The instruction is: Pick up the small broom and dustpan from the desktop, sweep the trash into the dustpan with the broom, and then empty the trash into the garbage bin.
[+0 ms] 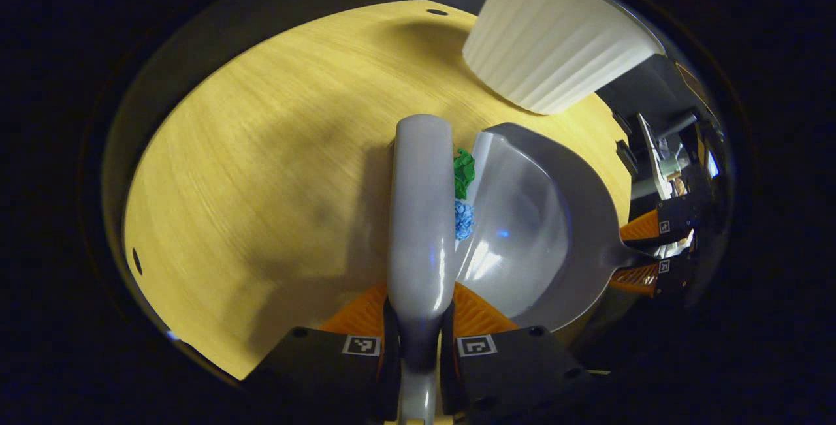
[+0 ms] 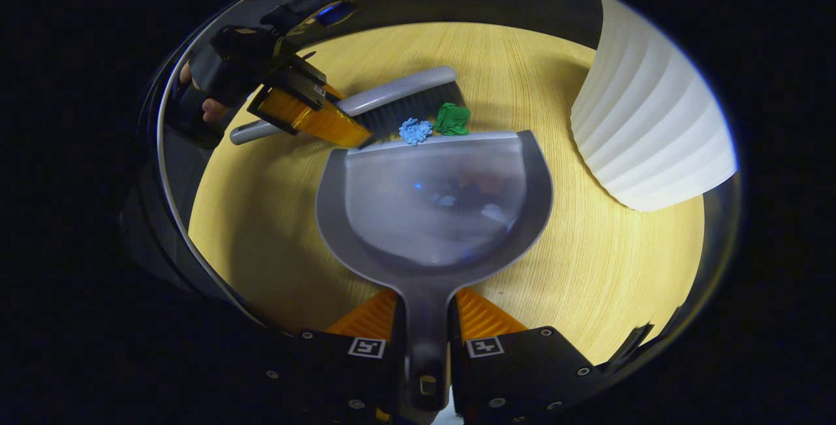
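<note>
Pretty dim booth here, light wood-grain table (image 2: 620, 268) with a rounded edge and soft shadows across it, dark surroundings, some cluttered gear (image 1: 659, 157) past the far edge.

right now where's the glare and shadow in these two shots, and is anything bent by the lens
Left gripper view: bright glare streaks on the broom and dustpan, and broad soft shadows across the table. Right gripper view: the dustpan's glossy bowl mirrors faint lights; the white bin bulges with fisheye distortion.
</note>
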The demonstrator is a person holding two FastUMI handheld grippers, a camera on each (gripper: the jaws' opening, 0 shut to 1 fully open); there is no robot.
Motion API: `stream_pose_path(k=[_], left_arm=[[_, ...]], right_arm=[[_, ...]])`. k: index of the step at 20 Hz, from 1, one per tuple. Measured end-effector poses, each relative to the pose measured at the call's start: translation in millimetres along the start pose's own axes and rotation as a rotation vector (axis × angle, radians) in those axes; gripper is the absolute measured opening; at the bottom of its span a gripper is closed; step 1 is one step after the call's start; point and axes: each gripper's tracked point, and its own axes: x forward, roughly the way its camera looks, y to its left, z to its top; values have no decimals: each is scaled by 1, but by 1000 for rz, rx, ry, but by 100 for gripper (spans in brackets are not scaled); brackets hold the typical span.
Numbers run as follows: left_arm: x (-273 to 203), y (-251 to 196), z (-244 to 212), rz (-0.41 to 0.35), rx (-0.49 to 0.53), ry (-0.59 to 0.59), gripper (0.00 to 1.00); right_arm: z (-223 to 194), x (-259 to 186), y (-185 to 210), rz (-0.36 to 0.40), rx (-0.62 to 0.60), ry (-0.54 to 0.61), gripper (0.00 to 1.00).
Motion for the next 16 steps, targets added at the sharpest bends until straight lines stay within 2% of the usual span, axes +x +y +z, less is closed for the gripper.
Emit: stream_pose_path(k=[3, 6, 9, 10, 16], left_arm=[[-29, -15, 12, -77, 51, 16, 29], [-24, -26, 10, -141, 73, 28, 29], [-36, -51, 5, -228, 47, 27, 28], [-40, -51, 4, -233, 32, 22, 28], [-62, -18, 12, -77, -130, -100, 29]], right_arm=[[-1, 0, 2, -2, 12, -1, 31], [9, 3, 1, -5, 16, -4, 31], [24, 11, -4, -8, 22, -8, 31], [26, 12, -6, -10, 26, -9, 31], [-4, -4, -31, -32, 53, -22, 31]])
